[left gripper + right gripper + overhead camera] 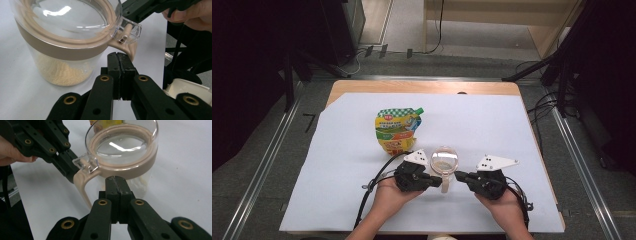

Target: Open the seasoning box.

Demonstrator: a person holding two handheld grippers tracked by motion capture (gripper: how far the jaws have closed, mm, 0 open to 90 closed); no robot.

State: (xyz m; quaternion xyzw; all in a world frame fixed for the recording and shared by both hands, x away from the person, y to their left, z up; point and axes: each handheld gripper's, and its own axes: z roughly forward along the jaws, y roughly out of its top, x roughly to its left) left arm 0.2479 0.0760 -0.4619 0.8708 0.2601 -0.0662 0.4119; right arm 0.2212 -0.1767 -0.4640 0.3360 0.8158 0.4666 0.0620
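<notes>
Closest to me in the high view are my two hands, each gripping a hand-held gripper, and between them stands the jar (444,161), a clear container with a beige collar, a clear domed lid and a beige handle (445,184) pointing back toward me. Pale yellowish grains fill its bottom (60,72). I see the left hand-held gripper (437,178) with its jaws pressed together on nothing, tips just beside the handle on its left. My right hand-held gripper (458,175) is likewise closed and empty, its tips just beside the handle on the other side. From the right gripper view, the clear lid tab (86,163) sits above the handle. Beyond the jar, a yellow and green spout pouch (397,130) lies on the white sheet (492,120) covering the wooden worktop (422,87).
</notes>
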